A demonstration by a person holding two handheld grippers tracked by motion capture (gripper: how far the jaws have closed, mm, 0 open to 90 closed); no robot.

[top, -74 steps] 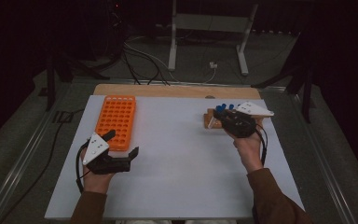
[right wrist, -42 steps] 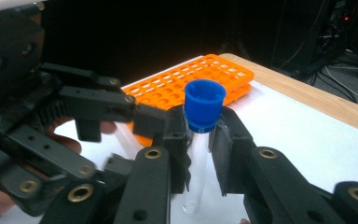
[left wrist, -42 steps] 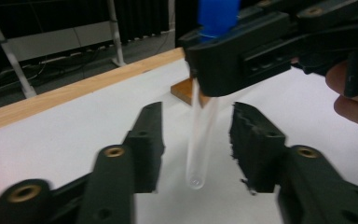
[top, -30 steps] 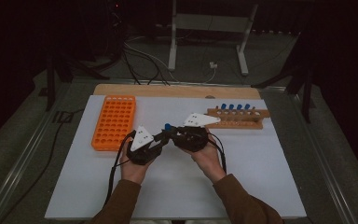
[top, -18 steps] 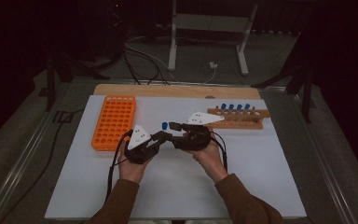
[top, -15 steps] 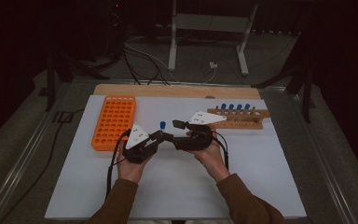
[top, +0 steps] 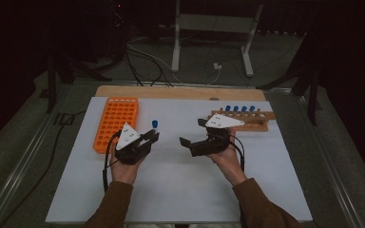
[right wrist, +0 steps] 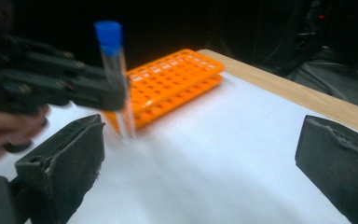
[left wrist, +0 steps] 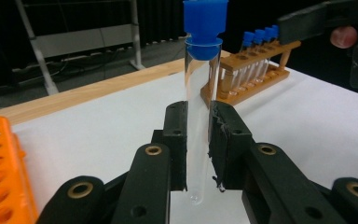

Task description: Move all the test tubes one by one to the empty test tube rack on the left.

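Note:
A clear test tube [left wrist: 197,116] with a blue cap [top: 155,123] stands upright between the jaws of my left gripper [top: 153,136], which is shut on it just above the white mat. The same tube [right wrist: 116,79] appears in the right gripper view, held by the left gripper [right wrist: 116,100]. My right gripper [top: 193,133] is open and empty, a short way to the right of the tube. An orange rack [top: 115,122] lies left of the left gripper. A wooden rack [top: 245,120] with several blue-capped tubes stands behind the right hand.
The white mat [top: 180,190] covers the table, with a wooden board [top: 180,92] along its far edge. Cables [top: 105,164] trail from the left gripper. A metal stand [top: 214,28] and floor cables sit beyond the table.
The right gripper passed the tube to the left gripper, let go and opened. The hands have drawn apart, the left one moving left with the tube.

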